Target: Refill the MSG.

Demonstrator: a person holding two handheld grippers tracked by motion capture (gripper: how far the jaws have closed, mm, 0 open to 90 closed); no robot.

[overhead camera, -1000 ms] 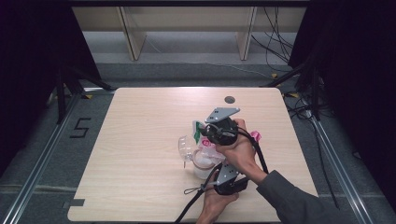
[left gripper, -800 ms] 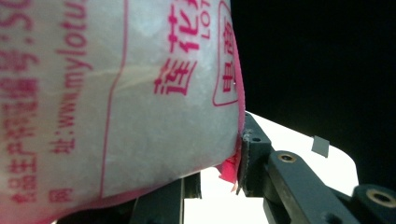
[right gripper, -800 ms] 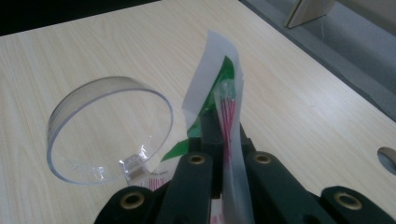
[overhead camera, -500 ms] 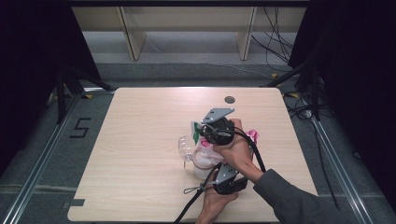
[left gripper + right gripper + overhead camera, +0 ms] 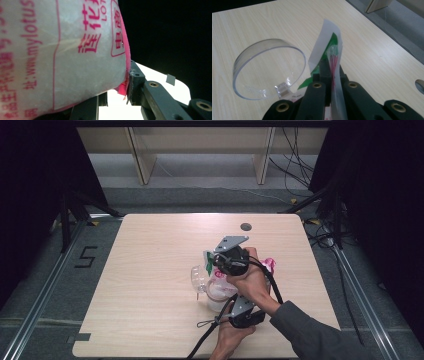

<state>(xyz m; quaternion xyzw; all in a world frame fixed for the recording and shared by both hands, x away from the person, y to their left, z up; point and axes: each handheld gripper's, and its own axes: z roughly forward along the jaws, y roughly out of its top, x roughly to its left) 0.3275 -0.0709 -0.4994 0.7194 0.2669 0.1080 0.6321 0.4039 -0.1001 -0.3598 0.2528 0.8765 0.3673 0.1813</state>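
Starting at my left tool (image 5: 239,312), low near the worktop's (image 5: 150,270) front edge: its jaws are clamped on the lower body of a white plastic pouch (image 5: 62,57) with pink printed lettering, and in the left gripper view the pouch bulges between them, its pink edge seam touching the right-hand jaw. The pouch stands directly ahead of that tool, between my two hands.

Just to the left of the right tool, a clear plastic container (image 5: 265,70) with a round open rim lies tilted on the worktop, close beside the pouch's upper end.

My right tool (image 5: 332,75) sits above and beyond the left one, over the pouch top. Its jaws are clenched tight on the pouch's flat upper flap, a white strip with green print and a pink seam that rises straight up between them.

Further right, past the right tool, a small dark round hole (image 5: 245,227) sits in the worktop.
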